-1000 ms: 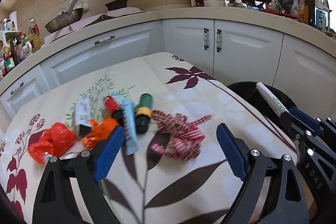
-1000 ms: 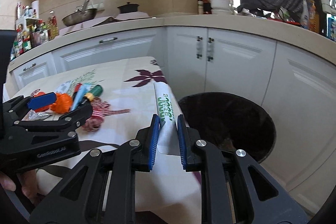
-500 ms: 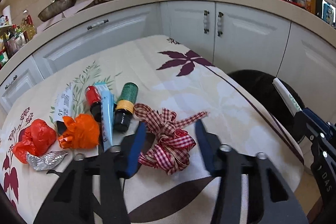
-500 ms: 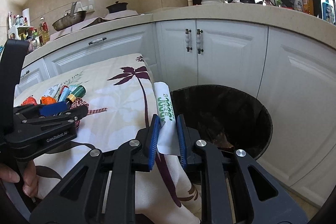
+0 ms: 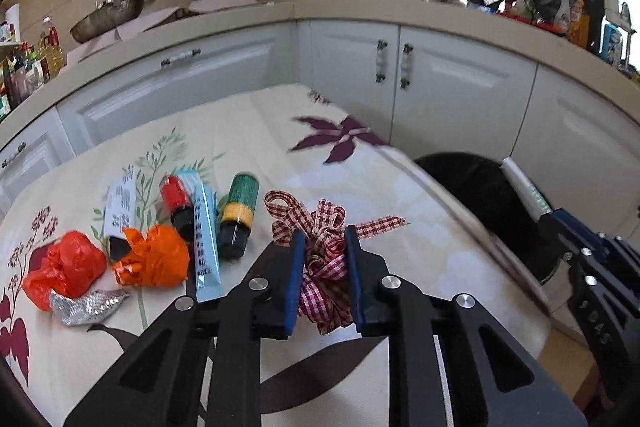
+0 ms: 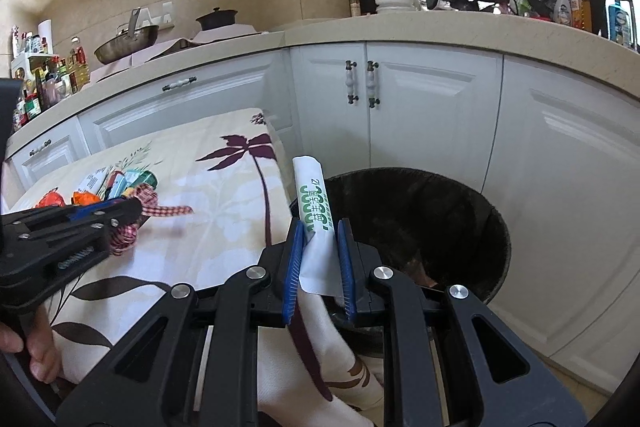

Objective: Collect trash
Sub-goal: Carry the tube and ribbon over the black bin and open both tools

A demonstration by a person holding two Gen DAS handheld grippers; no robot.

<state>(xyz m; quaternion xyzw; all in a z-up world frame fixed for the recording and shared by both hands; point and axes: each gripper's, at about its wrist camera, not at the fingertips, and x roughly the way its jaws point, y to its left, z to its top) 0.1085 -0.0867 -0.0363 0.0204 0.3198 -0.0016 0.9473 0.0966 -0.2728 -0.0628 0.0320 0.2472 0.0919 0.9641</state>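
A red-and-white checked ribbon bow lies on the floral tablecloth. My left gripper is closing on it, both blue pads against its loops. In the right wrist view the same ribbon shows by the left gripper. My right gripper is shut on a white tube with green print, held upright at the near rim of a black bin. That tube and the right gripper also show over the bin.
Left of the ribbon lie a green-and-yellow bottle, a blue tube, a red bottle, an orange bag, a red bag, crumpled foil and a printed label. White cabinets stand behind table and bin.
The left jaws have gone from wide open to closed around the checked ribbon. The right gripper has carried the white tube from over the table edge to the bin's rim.
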